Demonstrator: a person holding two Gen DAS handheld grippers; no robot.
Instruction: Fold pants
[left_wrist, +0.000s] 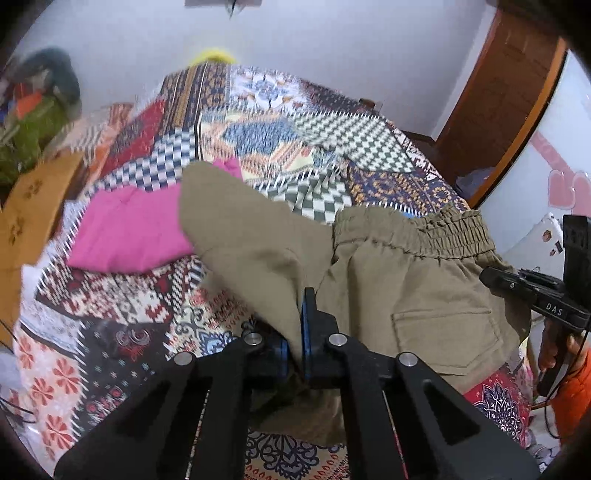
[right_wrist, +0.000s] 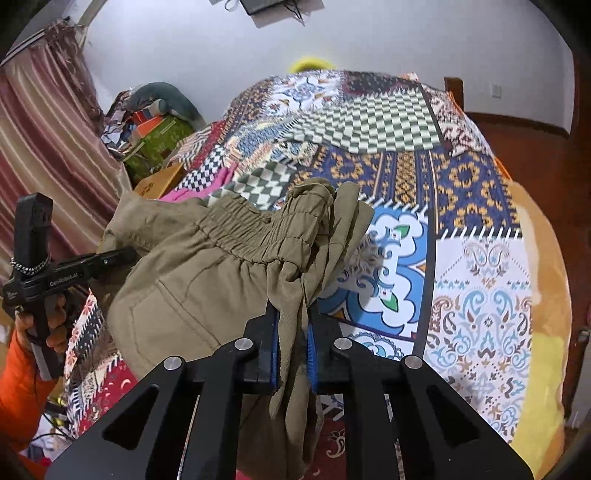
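Here, pants (left_wrist: 406, 280) sit pinched between both grippers' fingers (right_wrist: 266, 343).

1. A patchwork-patterned bedspread (right_wrist: 461, 192) is spread across the bed.
2. A folded pink garment (left_wrist: 129, 232) is laid at nine o'clock.
3. A striped curtain (right_wrist: 44, 147) is hung at ten o'clock.
4. A wooden door (left_wrist: 502, 92) is seen at two o'clock.

Matt olive woven cloth for the pants (left_wrist: 406, 280), shirred at the waistband (right_wrist: 240, 225); matt black plastic with shiny metal pins on both grippers (left_wrist: 295, 343) (right_wrist: 291, 347); printed patchwork cloth bedspread (right_wrist: 461, 229); glossy brown wood door (left_wrist: 502, 92).
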